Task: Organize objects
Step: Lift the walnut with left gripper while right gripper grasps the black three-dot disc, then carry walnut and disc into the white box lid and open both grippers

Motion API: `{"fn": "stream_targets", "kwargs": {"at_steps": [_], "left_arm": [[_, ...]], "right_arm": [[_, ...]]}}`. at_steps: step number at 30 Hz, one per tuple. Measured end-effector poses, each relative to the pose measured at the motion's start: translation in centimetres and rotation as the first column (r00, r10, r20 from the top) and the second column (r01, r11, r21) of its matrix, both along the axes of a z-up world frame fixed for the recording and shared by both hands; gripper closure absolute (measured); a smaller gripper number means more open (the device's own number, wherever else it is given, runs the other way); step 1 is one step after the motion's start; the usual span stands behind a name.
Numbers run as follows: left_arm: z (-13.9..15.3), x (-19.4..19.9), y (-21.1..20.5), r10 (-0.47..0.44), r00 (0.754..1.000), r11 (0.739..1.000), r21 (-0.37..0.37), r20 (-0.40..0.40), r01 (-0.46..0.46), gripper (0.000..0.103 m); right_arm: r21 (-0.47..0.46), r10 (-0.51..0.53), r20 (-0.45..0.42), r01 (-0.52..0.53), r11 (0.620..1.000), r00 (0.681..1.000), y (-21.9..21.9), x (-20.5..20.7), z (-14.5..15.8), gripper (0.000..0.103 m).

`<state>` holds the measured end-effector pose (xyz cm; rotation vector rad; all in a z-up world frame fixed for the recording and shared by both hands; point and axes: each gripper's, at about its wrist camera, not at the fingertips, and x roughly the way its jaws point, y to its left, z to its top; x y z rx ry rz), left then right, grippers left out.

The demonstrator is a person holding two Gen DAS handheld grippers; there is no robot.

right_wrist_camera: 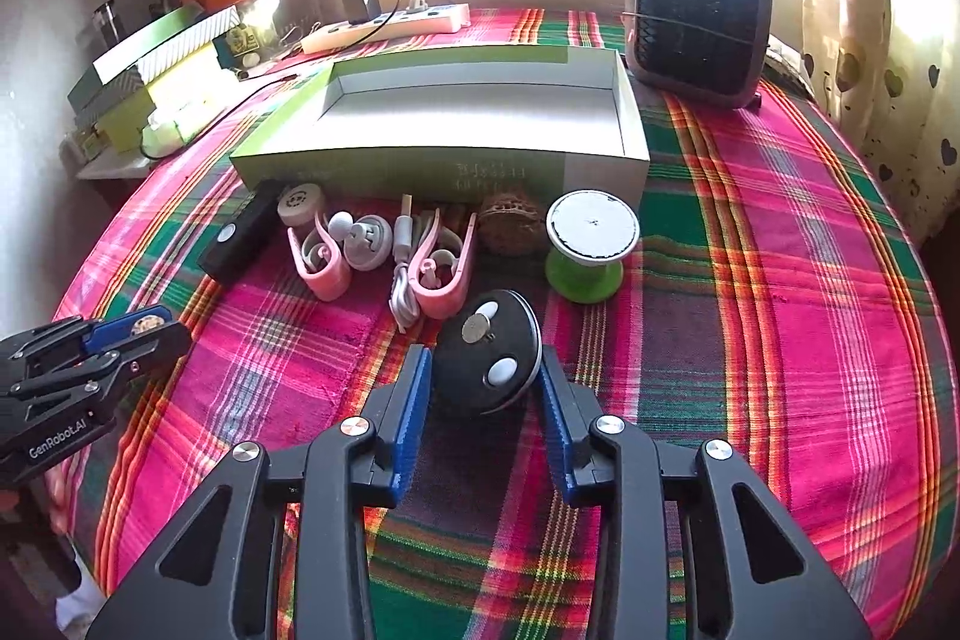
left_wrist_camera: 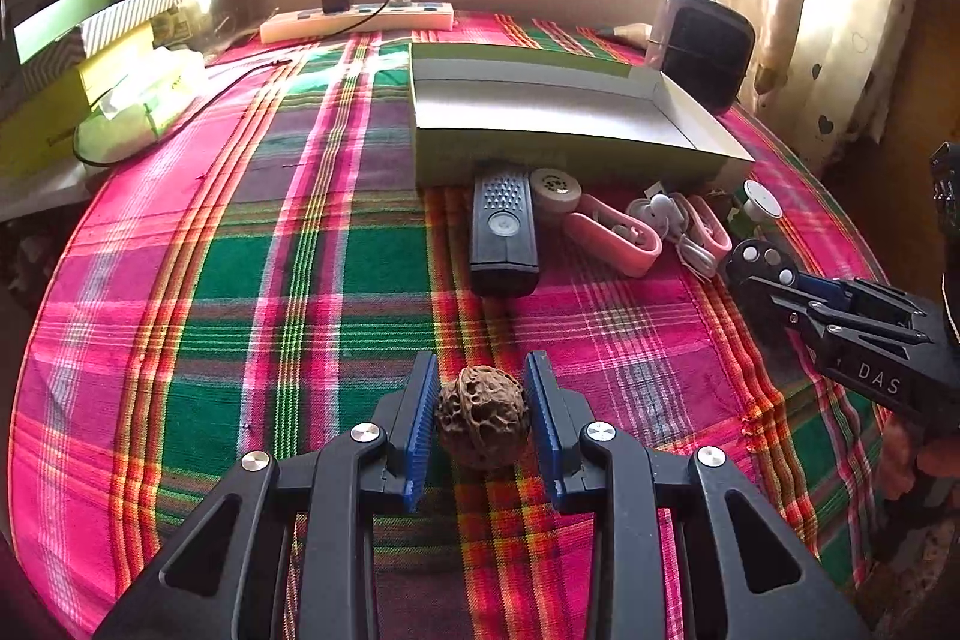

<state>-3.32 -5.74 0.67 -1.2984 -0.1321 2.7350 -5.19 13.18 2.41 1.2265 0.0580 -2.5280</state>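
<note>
A: State of the left tongs (left_wrist_camera: 482,403)?

B: Narrowed around a walnut (left_wrist_camera: 482,421). In the left wrist view both blue pads (left_wrist_camera: 422,421) sit at its sides; the left pad appears to touch, and at the right pad contact cannot be confirmed. The walnut is at the near middle of the counter (left_wrist_camera: 180,280), over the plaid cloth.

A: State of the right tongs (right_wrist_camera: 485,379)?

B: Narrowed around a black disc (right_wrist_camera: 485,361) carrying pale buttons. The disc sits between the pads; whether they press it firmly cannot be told. It is near and centre in the right wrist view, just in front of the row of small items.

A: List that row.

B: Left to right in the right wrist view: a black remote (right_wrist_camera: 240,241), a pale round case (right_wrist_camera: 300,203), a pink clip (right_wrist_camera: 321,265) with a white earpiece (right_wrist_camera: 369,241), a white cable (right_wrist_camera: 403,280), a second pink clip (right_wrist_camera: 447,280), a second walnut (right_wrist_camera: 510,223), and a green spool (right_wrist_camera: 591,244) standing on end. All lie just in front of the box.

A: Box status?

B: The open box (right_wrist_camera: 630,124), white inside, green outside, stands far centre. A dark fan (right_wrist_camera: 699,22) stands at its far right, and a power strip (right_wrist_camera: 390,25) lies beyond it by the wall.
</note>
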Motion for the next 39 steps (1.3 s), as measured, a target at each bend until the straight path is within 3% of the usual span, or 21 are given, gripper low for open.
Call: {"fn": "stream_targets", "kwargs": {"at_steps": [20,39], "left_arm": [[2.5,-1.6,0.8,-0.051,0.998,0.998,0.025,-0.035,0.051,0.075],[4.4,-8.7,1.0,-0.095,0.994,0.995,0.038,-0.053,0.097,0.075]], "right_arm": [[-0.039,0.028,-0.032,-0.029,0.999,0.999,-1.0,-0.3,2.0,0.067],[-0.058,0.044,-0.042,-0.046,0.997,0.998,-2.2,-5.6,4.2,0.067]]}}
